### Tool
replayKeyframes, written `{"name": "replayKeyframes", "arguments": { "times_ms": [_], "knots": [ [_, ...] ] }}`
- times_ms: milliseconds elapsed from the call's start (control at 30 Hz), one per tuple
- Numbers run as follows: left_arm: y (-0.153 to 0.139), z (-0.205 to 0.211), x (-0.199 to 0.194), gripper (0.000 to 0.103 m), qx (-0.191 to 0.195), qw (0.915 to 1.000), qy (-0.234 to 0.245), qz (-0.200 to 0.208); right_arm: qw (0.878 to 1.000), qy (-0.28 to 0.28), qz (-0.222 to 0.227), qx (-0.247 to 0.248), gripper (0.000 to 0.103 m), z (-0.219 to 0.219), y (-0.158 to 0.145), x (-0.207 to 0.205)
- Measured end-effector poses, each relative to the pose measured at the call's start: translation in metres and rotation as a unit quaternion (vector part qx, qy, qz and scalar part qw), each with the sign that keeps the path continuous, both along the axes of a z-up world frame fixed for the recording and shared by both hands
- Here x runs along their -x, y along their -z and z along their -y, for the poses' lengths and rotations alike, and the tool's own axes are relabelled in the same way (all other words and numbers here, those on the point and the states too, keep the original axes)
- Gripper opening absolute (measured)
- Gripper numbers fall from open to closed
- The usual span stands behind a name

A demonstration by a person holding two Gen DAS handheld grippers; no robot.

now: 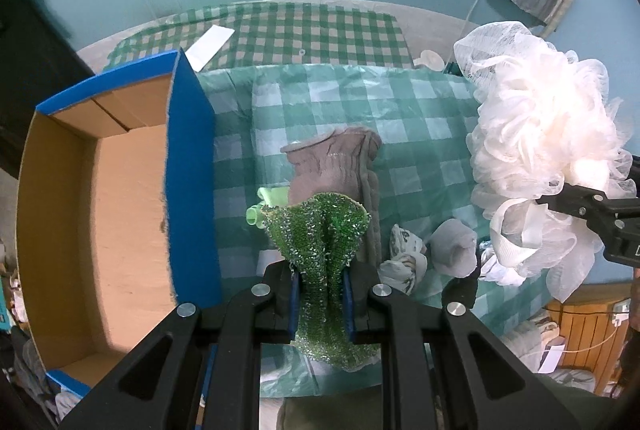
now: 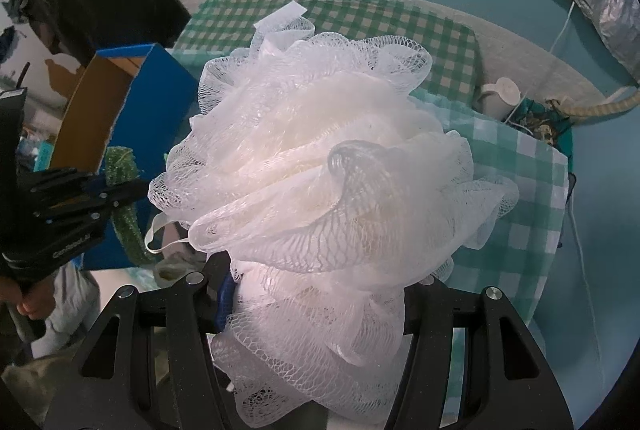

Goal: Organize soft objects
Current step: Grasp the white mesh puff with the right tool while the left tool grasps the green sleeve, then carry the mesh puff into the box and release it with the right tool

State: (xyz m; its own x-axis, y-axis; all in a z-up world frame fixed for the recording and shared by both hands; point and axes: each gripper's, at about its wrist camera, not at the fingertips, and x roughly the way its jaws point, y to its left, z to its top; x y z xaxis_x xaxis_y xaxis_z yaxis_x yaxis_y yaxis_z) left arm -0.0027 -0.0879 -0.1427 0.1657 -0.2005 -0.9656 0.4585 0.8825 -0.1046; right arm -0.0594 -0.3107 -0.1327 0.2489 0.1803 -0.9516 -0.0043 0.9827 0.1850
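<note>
The left gripper (image 1: 322,294) has its fingers clamped on a green sparkly scrubber cloth (image 1: 320,230), which folds into a soft crease between the pads and fans out above them. It hangs clear of the checked surface (image 1: 420,118), just beside the blue wall of an open cardboard box (image 1: 120,198) whose brown inside shows nothing in it.

The right gripper (image 2: 316,294) holds a white mesh bath pouf (image 2: 320,158), fingers closed on its lower folds and standing fairly wide because the bundle is bulky. The pouf fills most of the right wrist view and is lifted off the surface.

Left lying on the surface are a grey glove (image 1: 340,166), a pale green item (image 1: 266,206) partly hidden behind the scrubber, a rolled grey sock (image 1: 456,246) and a patterned white cloth (image 1: 404,258).

Handling, as a judgement: all of these look very light and wholly limp, with nothing fragile. The scrubber will droop and swing, so a pinch near its middle, as here, suits it. The pouf is springy and airy; loose outer mesh may slip or snag, so a hold deep in the gathered core or on its white ribbon loop (image 2: 158,234) seems safer. Both pieces likely belong in the box next.
</note>
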Motion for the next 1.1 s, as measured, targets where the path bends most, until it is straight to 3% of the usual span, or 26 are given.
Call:
{"name": "replayKeyframes", "arguments": {
  "times_ms": [700,1100],
  "knots": [
    [-0.053,-0.035,0.001,0.017,0.021,0.9982,-0.032,0.047,0.999,-0.038,0.032,0.005,0.058,-0.037,-0.044,-0.014],
    [-0.071,-0.071,-0.005,0.017,0.019,0.9954,-0.064,0.068,0.996,-0.078,0.041,-0.004,0.058,-0.077,-0.053,-0.031]
  ]
}}
